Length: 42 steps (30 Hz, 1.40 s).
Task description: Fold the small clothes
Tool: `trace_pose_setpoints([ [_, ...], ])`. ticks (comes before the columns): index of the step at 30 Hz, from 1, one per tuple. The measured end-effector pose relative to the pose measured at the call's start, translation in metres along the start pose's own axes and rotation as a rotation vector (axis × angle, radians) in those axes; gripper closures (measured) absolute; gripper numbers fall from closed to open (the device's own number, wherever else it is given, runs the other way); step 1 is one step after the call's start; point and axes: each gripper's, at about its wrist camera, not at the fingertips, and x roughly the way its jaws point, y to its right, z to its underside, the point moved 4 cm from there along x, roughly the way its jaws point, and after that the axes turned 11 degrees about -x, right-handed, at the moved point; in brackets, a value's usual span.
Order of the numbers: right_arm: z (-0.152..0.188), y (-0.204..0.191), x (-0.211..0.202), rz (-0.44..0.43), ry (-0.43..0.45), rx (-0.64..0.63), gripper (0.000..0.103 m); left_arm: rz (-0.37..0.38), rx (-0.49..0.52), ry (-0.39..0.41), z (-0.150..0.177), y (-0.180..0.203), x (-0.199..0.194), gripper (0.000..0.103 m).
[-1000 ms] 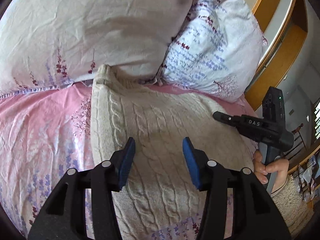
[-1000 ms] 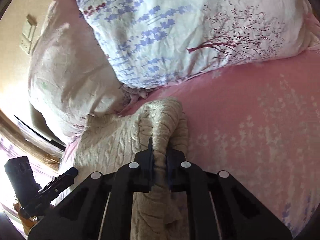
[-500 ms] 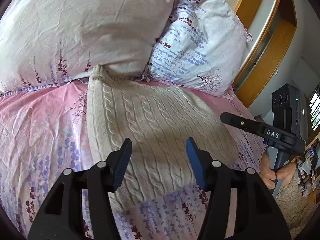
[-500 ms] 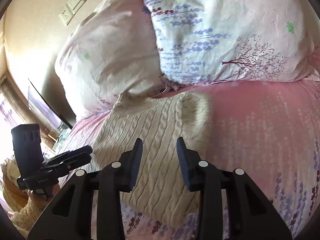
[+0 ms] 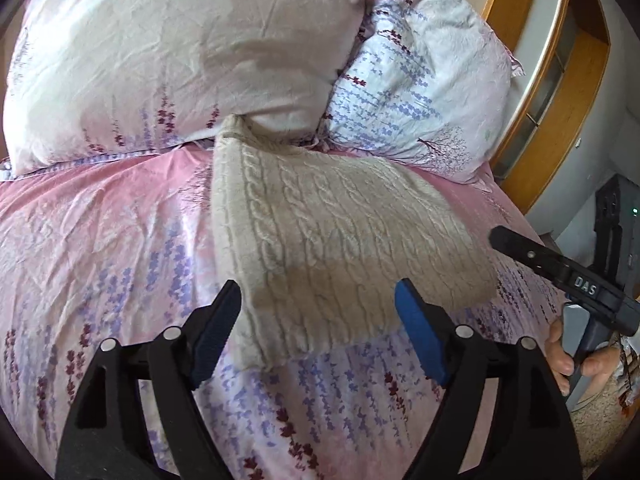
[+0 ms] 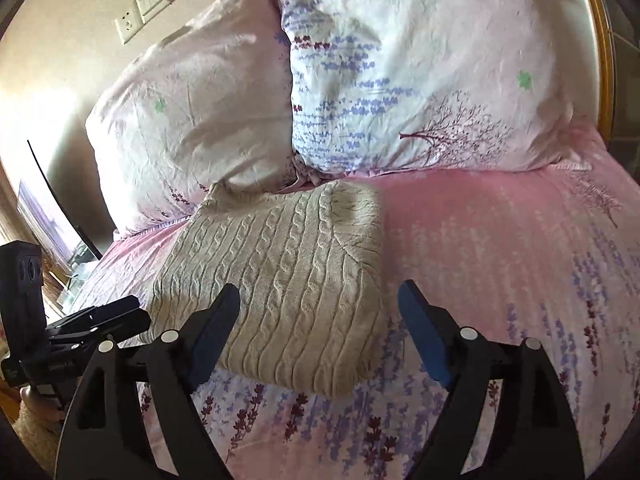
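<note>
One folded sweater (image 5: pixel 328 248), two pillows (image 5: pixel 180 52), two spread grippers (image 5: pixel 318 320)

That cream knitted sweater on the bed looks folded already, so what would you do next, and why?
Probably draw both grippers away: the cable-knit sweater lies as a neat folded rectangle, while the left gripper and right gripper are open, holding nothing.
</note>
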Motion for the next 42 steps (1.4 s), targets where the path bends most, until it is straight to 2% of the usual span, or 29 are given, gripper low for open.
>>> trace_pose_setpoints([
  [2,0.005,-0.005,-0.010,0.059,0.012,-0.027,0.001,-0.058,-0.015,0.004,0.006,-0.009,-0.005,0.015],
  [5,0.015,-0.018,-0.022,0.179,0.033,-0.096,0.001,-0.133,-0.033,0.007,0.018,-0.023,-0.010,0.008],
  [8,0.025,-0.028,-0.021,0.248,0.005,-0.137,0.001,-0.189,-0.056,-0.004,0.030,-0.034,-0.009,0.006],
  [17,0.051,-0.037,0.003,0.195,-0.142,-0.100,0.001,-0.276,-0.061,-0.047,0.046,-0.042,0.002,0.002],
  [20,0.058,-0.039,0.007,0.186,-0.179,-0.099,0.001,-0.278,-0.057,-0.071,0.048,-0.041,0.009,0.002],
  [29,0.069,-0.040,0.016,0.218,-0.252,-0.100,0.001,-0.343,0.010,-0.080,0.053,-0.031,0.018,0.002],
  [36,0.075,-0.043,0.025,0.218,-0.319,-0.109,0.001,-0.348,0.017,-0.079,0.053,-0.031,0.019,0.002],
  [42,0.075,-0.040,0.026,0.212,-0.329,-0.093,0.001,-0.351,0.017,-0.078,0.053,-0.031,0.019,0.002],
])
